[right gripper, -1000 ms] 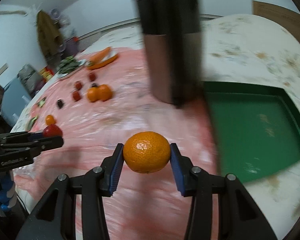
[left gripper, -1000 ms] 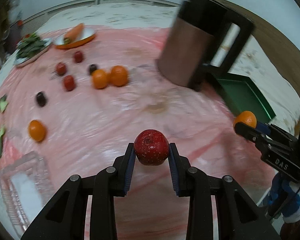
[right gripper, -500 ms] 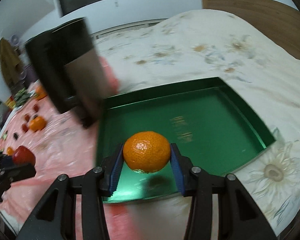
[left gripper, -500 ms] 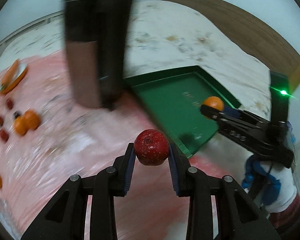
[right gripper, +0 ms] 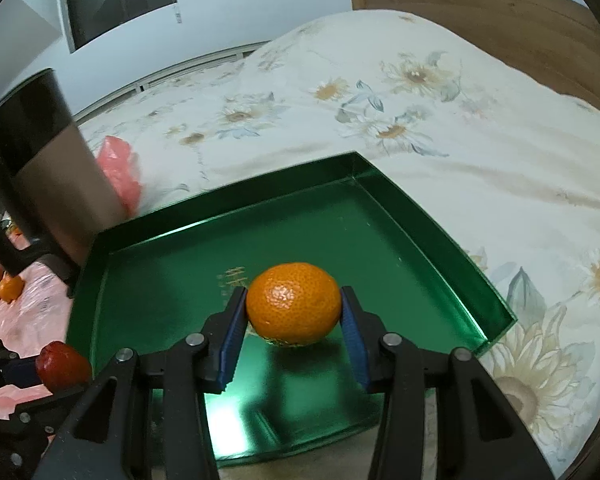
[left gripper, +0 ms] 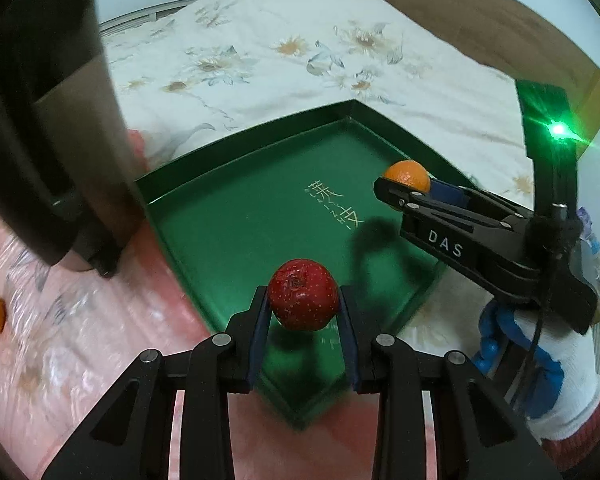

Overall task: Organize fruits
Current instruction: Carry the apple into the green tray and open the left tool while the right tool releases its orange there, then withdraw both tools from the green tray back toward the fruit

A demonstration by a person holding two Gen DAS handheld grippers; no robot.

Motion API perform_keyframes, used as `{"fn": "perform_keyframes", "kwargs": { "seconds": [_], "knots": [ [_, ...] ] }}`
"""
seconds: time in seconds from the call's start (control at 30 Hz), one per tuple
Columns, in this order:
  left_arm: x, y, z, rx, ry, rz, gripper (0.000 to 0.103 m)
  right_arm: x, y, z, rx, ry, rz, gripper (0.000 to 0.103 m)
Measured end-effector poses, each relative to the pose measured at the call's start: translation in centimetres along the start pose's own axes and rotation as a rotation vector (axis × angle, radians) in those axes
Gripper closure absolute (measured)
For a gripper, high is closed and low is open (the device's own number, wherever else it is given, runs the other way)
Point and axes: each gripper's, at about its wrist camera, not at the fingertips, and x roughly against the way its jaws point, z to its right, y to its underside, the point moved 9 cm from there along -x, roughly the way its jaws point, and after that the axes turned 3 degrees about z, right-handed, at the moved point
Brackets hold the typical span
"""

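The green tray (right gripper: 452, 240) is bare. The left hand-held gripper (left gripper: 303, 308) clamps a red fruit (left gripper: 303, 300) over its near edge; the right hand-held gripper (right gripper: 294, 312) clamps an orange (right gripper: 294, 304) above it. More fruit (right gripper: 9, 288) waits far left.

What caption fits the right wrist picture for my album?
Right gripper holds an orange over the empty green tray, with a red fruit alongside.

Both grippers are black with blue pads and silver screws. The right gripper (left gripper: 410, 190) reads "DAS" in white. Its hand (left gripper: 540, 364) wears a white-and-blue glove.
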Motion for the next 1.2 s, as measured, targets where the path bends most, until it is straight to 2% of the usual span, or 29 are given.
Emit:
{"fn": "perform_keyframes", "kwargs": {
  "seconds": [0.27, 0.57, 0.6, 0.67, 0.7, 0.73, 0.87, 1.03, 1.2],
  "knots": [
    [-3.4, 0.4, -0.8, 0.007, -0.025, -0.050, 0.075, -1.5, 0.9, 0.5, -0.006, 0.004, -0.018, 0.060],
    [-3.9, 1.0, -0.8, -0.015, -0.040, -0.067, 0.075, -1.4, 0.9, 0.4, -0.004, 0.012, -0.028, 0.058],
    [-3.8, 1.1, -0.8, -0.017, -0.040, -0.069, 0.074, -1.4, 1.0, 0.4, -0.002, 0.017, -0.031, 0.056],
    [-3.8, 0.8, -0.8, -0.021, -0.049, -0.064, 0.074, -1.2, 0.9, 0.5, -0.002, 0.025, -0.028, 0.037],
    [-3.6, 0.7, -0.8, -0.025, -0.052, -0.055, 0.070, -0.9, 0.8, 0.5, -0.006, 0.023, -0.022, 0.028],
    [-3.5, 0.5, -0.7, -0.027, -0.049, -0.046, 0.066, -0.6, 0.6, 0.5, -0.007, 0.024, -0.016, 0.024],
    [-1.9, -0.1, -0.4, -0.037, -0.046, -0.002, 0.064, 0.7, 0.2, 0.3, -0.002, 0.037, 0.000, 0.023],
    [0.9, -0.1, -0.6, -0.019, -0.031, 0.035, 0.055, 3.0, -0.4, -0.4, 0.005, 0.048, 0.020, 0.023],
    [4.0, 0.6, -1.3, -0.016, -0.040, 0.057, 0.054, 5.8, -0.4, -1.4, 0.007, 0.058, 0.035, 0.023]
  ]
}}
